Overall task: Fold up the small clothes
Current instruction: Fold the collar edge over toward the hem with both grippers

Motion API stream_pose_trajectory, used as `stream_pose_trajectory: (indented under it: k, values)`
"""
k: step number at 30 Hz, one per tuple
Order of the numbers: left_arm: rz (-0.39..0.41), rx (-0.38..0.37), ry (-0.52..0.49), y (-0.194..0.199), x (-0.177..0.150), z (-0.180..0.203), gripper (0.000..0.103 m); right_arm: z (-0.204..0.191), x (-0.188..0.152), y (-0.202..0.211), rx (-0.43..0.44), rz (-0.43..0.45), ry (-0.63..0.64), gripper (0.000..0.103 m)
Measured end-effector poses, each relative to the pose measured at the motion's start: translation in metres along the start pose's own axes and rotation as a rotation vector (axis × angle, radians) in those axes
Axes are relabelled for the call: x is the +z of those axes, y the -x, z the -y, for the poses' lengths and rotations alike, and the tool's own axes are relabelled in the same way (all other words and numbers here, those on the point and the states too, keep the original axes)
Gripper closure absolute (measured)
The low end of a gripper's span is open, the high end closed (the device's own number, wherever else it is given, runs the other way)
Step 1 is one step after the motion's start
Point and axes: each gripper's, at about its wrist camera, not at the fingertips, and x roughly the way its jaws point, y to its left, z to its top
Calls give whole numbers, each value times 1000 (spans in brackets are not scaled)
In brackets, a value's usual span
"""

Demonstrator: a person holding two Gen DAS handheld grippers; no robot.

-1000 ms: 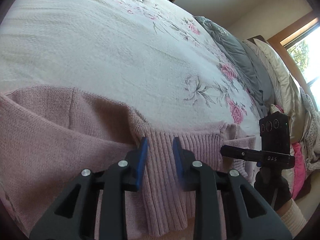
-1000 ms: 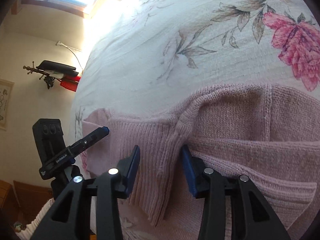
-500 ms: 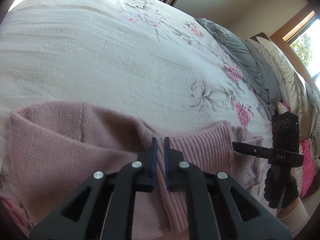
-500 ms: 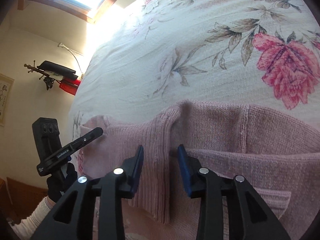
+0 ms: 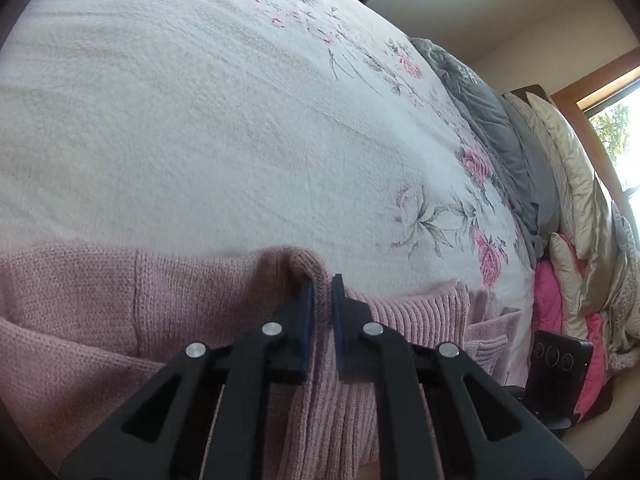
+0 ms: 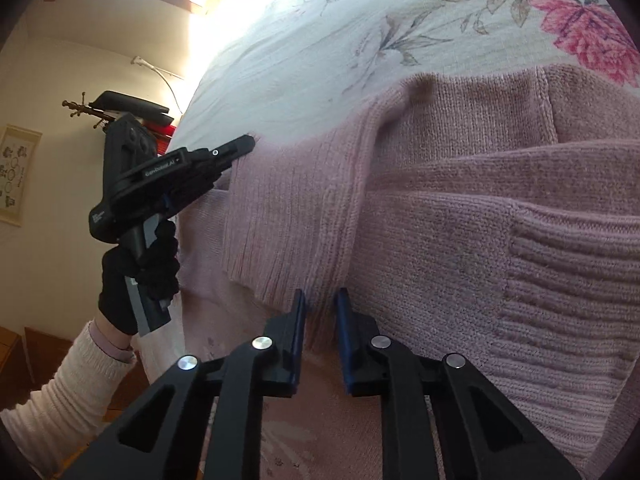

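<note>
Pink knit sweater is lying on the floral bedspread, near the bed's edge, partly folded with a sleeve crossing the body. Left gripper is pinching a raised ridge of knit where the plain body meets the ribbed hem; its blue-padded fingers are nearly together, with only the fabric's thickness between them, and the cloth is tenting up at the tips. In the right wrist view, a black-gloved hand with a cream sleeve is gripping that left tool at the sweater's left corner. Right gripper is sitting at the ribbed hem's lower edge, fingers narrowly apart with the hem edge between them; can't tell if they're actually clamping it.
</note>
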Motion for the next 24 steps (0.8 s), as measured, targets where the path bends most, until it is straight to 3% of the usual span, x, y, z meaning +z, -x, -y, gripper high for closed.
stream_pose_trajectory:
  k: [2,5,7,8,10,12,13,15,16,18,24]
  values:
    - [-36,0,6,-2,-7,-1,92,2,-2,-3,-55,2,9,87]
    - [-50,5,9,6,-32,-6,78,18,-4,4,-35,9,-46,89]
    - [-46,-20,25,16,-52,-9,77,21,-7,12,-38,15,-57,89]
    - [-47,-30,25,20,-61,-10,75,21,-8,15,-31,15,-64,84]
    - [-55,-49,34,24,-78,-10,70,28,-13,21,-3,8,-84,63]
    - [-72,-53,36,21,-90,-10,73,23,-16,19,24,7,-92,43]
    - [-75,-52,35,18,-94,-9,74,18,-15,15,16,3,-86,42]
    - [-89,-61,46,12,-98,-9,97,12,-11,9,-31,-3,-76,48]
    - [-93,-73,62,11,-99,-10,96,8,-9,3,-42,-8,-78,55]
    - [-82,-89,71,15,-102,-8,96,8,-7,-1,-35,-17,-89,87]
    - [-94,-4,-13,21,-108,-3,96,26,-19,19,-109,25,-125,92]
